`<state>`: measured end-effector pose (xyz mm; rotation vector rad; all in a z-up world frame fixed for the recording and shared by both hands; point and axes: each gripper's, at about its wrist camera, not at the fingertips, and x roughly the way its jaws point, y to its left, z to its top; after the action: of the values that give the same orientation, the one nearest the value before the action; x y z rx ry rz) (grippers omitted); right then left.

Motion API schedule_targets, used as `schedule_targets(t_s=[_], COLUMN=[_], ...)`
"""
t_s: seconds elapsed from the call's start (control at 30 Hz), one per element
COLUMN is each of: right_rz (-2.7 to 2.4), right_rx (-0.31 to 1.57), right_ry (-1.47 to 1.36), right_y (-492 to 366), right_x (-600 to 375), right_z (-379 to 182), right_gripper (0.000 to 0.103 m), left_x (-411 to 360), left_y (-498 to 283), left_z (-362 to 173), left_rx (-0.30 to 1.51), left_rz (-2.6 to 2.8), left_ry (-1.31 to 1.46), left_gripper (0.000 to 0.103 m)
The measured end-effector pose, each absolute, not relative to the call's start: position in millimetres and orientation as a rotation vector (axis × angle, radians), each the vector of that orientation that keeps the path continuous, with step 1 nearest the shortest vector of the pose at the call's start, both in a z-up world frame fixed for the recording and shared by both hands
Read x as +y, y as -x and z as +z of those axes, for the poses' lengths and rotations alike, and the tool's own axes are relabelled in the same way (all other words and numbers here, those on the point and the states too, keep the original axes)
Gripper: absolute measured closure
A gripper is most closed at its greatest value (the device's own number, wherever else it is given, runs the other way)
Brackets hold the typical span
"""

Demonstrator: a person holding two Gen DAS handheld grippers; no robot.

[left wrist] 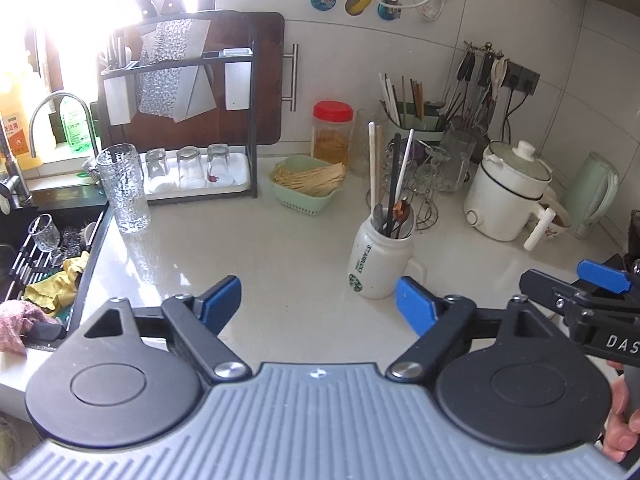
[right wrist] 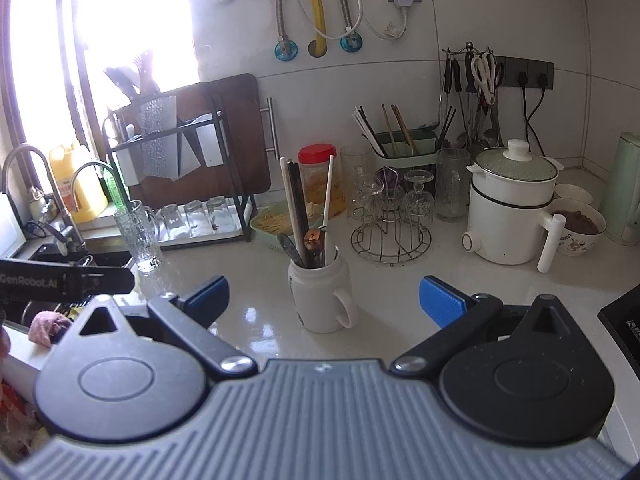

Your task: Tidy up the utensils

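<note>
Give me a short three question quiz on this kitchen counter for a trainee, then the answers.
1. True or false: the white mug holds chopsticks and spoons.
2. What colour is the lid of the plastic jar?
3. Which stands nearer the sink: A, the tall textured glass, or B, the white pot?

Key: 1 true. 2 red. 3 A.

Both the left gripper and the right gripper are open, nothing between their fingers.

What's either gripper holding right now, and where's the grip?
Nothing. The left gripper and the right gripper both stand with jaws open and empty above the counter, short of the white mug of utensils.
</note>
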<state>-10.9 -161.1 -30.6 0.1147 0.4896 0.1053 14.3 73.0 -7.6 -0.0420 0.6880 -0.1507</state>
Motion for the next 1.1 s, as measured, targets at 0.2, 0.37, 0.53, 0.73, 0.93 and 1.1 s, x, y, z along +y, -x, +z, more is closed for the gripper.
schedule_targets(t_s=[0.2,0.37,0.53,0.73,0.93,1.1], right_rz=[0.106,0.115,0.114,0.125,0.131,0.148], right_rx=[0.491,0.489,0.488,0.495,0.498,0.499], right_ry=[-0.126,-0.128,-0.136,-0.136,-0.144,-0.139], right_y=[9,7,2,-3,-9,-11], right_x=[-162,-162,-163,-162,-162,-162], right_z=[-34,-34,-36,-37,-38,-39], right_gripper=[0.000,0.000,0.000,0.000,0.000,0.000], left_x=[72,68,68,69,70,71], left_y=[-13,-15,-21,-27,-32,-36], left_z=[-8,-10,-12,-12,-11,-10], left_rx=[0.692,0.704,0.725,0.724,0.723,0.721], left_rz=[-0.130,-0.130,-0.119,-0.091,-0.067,-0.048], left_ry=[0.031,0.026,0.032,0.038,0.044,0.051], left_gripper=[0.007,0.006,0.004,0.004,0.004,0.004])
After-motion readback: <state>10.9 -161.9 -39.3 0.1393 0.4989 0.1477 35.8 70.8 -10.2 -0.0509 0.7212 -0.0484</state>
